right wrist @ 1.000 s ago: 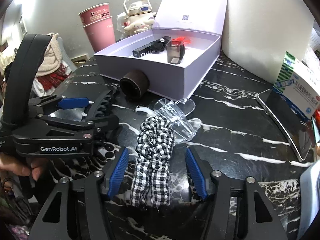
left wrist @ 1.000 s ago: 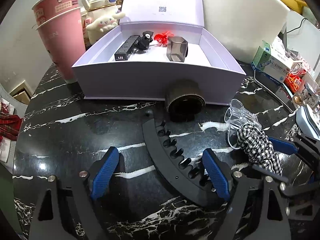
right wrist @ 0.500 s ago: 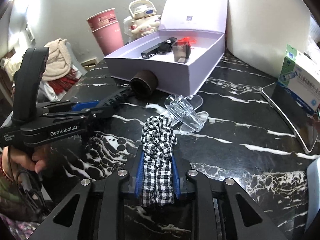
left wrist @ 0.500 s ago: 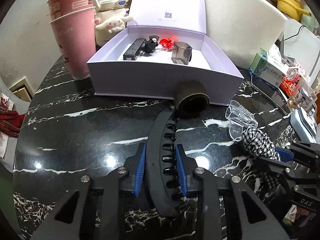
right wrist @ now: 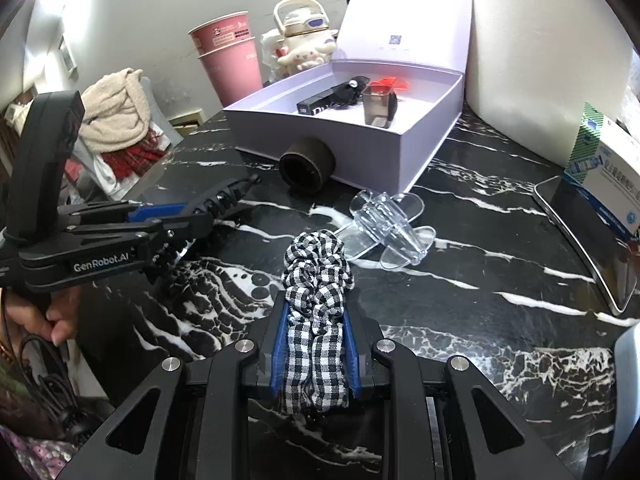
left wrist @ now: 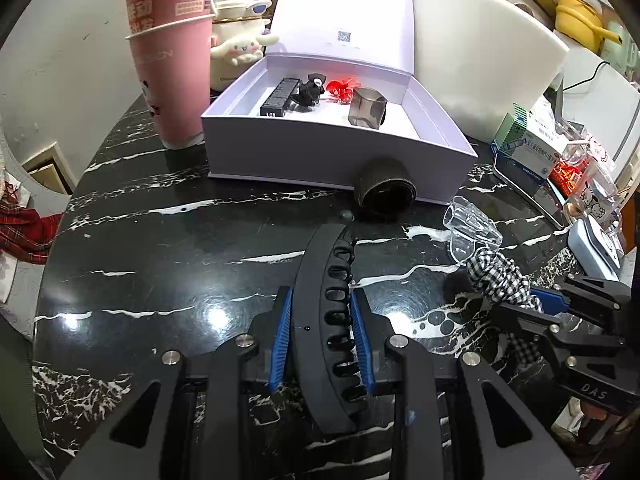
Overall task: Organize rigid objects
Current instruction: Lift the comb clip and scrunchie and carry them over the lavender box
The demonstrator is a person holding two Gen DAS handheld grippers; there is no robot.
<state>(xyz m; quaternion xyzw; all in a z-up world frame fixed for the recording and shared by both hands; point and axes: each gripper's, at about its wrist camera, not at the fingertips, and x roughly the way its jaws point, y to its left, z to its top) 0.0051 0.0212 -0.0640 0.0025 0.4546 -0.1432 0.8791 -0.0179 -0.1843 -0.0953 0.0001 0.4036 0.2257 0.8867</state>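
The black marble-veined desk (left wrist: 168, 240) runs wide and glossy, its rounded left edge dropping off toward a heap of cream fleece and red plaid cloth (right wrist: 116, 120); the open stretch is the bare left and centre. At the back stands a big white rounded block (left wrist: 480, 68), and beside it the open lilac box (left wrist: 320, 152) with its lid upright, holding a black stick case, a small black clip, a red clip and a smoky square cup. Stacked pink paper cups (left wrist: 172, 68) stand just left of the box, a cream plush-figure bottle behind them. A dark cylinder (left wrist: 386, 192) lies on its side, touching the box's front wall, right in the lane ahead. To the right, a tablet (right wrist: 580, 236) and a medicine carton (right wrist: 608, 168) crowd the edge.

Left hand-held gripper (left wrist: 322, 344): its jaws have just been closing and now clench the long curved black hair claw (left wrist: 324, 300), toothed and matte, its tip pointing at the cylinder. Right hand-held gripper (right wrist: 314, 356): clamped tight on the black-and-white gingham scrunchie (right wrist: 316, 288), soft and crumpled. A clear plastic claw clip (right wrist: 388, 228) lies on the desk just beyond the scrunchie.
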